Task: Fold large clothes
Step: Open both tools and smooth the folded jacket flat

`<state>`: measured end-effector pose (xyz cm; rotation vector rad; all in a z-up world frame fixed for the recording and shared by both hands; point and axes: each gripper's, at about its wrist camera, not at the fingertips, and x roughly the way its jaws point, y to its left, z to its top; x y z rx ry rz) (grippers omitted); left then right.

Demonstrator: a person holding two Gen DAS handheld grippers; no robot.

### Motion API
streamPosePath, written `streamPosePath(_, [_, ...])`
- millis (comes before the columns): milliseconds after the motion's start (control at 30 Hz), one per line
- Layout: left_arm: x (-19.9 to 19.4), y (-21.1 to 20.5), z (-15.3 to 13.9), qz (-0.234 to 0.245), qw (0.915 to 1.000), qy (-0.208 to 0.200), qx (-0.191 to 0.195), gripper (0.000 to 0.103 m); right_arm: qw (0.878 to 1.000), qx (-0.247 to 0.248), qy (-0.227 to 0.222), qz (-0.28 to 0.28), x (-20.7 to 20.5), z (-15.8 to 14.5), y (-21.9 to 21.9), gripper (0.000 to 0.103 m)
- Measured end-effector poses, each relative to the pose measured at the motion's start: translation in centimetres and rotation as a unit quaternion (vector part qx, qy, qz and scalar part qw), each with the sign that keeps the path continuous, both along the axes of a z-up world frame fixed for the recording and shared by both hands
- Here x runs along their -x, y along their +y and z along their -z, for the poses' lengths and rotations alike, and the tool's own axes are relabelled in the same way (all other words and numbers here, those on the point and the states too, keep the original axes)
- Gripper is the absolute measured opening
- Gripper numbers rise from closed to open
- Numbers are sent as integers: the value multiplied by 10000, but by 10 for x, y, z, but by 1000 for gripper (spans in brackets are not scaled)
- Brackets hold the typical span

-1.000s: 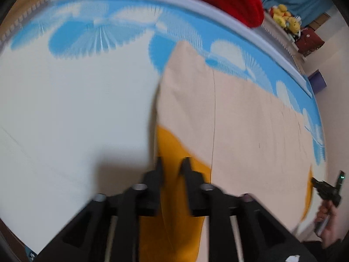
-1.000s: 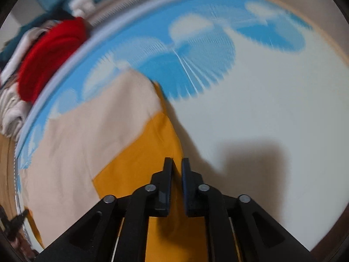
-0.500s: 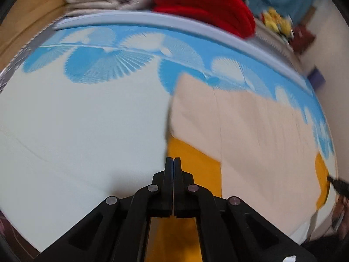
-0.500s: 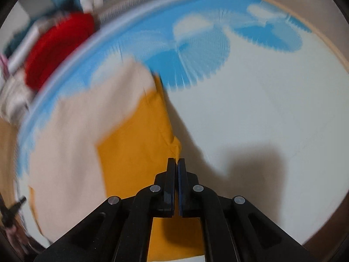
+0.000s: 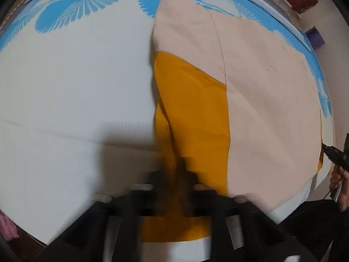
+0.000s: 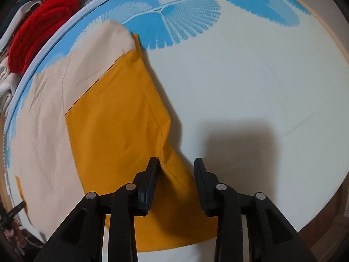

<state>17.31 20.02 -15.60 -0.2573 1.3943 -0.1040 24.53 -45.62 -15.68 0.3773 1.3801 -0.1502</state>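
Note:
A large beige garment (image 5: 261, 87) with a mustard-yellow panel (image 5: 192, 109) lies spread flat on the bed. My left gripper (image 5: 173, 166) is blurred and points down over the yellow panel's left edge. Its jaws are opening, and a raised ridge of yellow cloth runs in between them. At the garment's other end my right gripper (image 6: 175, 163) stands open and is still opening. The yellow panel's (image 6: 113, 120) edge lies between its fingers without either pad pressing on it. The beige part (image 6: 43, 109) stretches away to the left.
The bed sheet (image 6: 240, 87) is white with blue fan prints. A folded red cloth (image 6: 39, 28) and white folded cloths (image 6: 6, 80) sit beyond the bed's far edge. A purple box (image 5: 316, 39) stands on the floor. A hand (image 5: 340, 187) shows at the right rim.
Both grippers went from slightly apart to fully shut half a second ago, and now their jaws stand apart again. Both views have shifted sideways and closer to the yellow cloth.

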Motion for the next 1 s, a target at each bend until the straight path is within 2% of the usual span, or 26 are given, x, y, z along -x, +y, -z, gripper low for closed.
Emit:
streamPosePath(33, [1, -1, -14, 21, 9992, -368, -146, 4, 9999, -61, -94, -54, 0, -2, 0, 8])
streamPosePath(100, [1, 3, -31, -142, 9966, -798, -174, 3, 9996, -20, -290, 10, 1, -10, 0, 4])
streamPosePath(133, [2, 5, -33, -248, 9959, -853, -187, 3, 9994, -16, -340, 72, 2, -13, -1, 4])
streamPosePath(200, [3, 0, -20, -133, 9982, -511, -290, 2, 9995, -43, -254, 169, 4, -10, -3, 5])
streamPosePath(233, [5, -6, -12, -23, 9989, -297, -362, 5, 9996, -37, -174, 206, 5, -7, -4, 5])
streamPosePath(267, [8, -9, -8, 74, 9980, -196, -594, 10, 9997, 11, -117, 209, 3, -4, -4, 6])
streamPosePath(300, [10, -11, -11, 131, 9969, -255, -734, 11, 9998, 123, -71, 173, 4, -5, -1, 11])
streamPosePath(367, [17, -14, -27, 214, 9936, -654, -897, 11, 9981, 594, -165, 58, 3, -15, 3, 20])
streamPosePath(433, [24, -19, -42, 396, 9916, -1027, -685, 11, 9918, 1130, -590, -128, 6, -37, 9, 23])
streamPosePath(467, [22, -23, -42, 488, 9914, -1077, -564, 11, 9887, 1229, -806, -282, 9, -46, 14, 23])
streamPosePath(533, [27, -33, -33, 848, 9928, -845, -108, 13, 9855, 1108, -1082, -690, 11, -53, 25, 23])
streamPosePath(567, [27, -37, -25, 1023, 9930, -588, -16, 22, 9867, 858, -1015, -937, 12, -48, 30, 23])
streamPosePath(600, [30, -42, -14, 1176, 9924, -334, -123, 25, 9881, 667, -768, -1155, 12, -36, 35, 23])
streamPosePath(667, [36, -51, 14, 1399, 9875, 230, -686, 25, 9852, 658, 157, -1573, 18, 2, 43, 23])
streamPosePath(700, [37, -52, 16, 1416, 9868, 280, -732, 25, 9801, 813, 543, -1727, 23, 17, 46, 23])
streamPosePath(800, [40, -49, 6, 1331, 9894, 91, -573, 25, 9796, 815, 524, -1760, 26, 15, 43, 23])
streamPosePath(867, [42, -43, 9, 1186, 9911, 196, -568, 25, 9798, 852, 609, -1705, 29, 18, 38, 23])
streamPosePath(933, [48, -43, 19, 1174, 9886, 433, -841, 27, 9767, 1046, 627, -1766, 32, 16, 38, 23])
streamPosePath(1000, [52, -50, 14, 1282, 9844, 320, -1164, 27, 9737, 1299, 623, -1765, 36, 11, 39, 23])
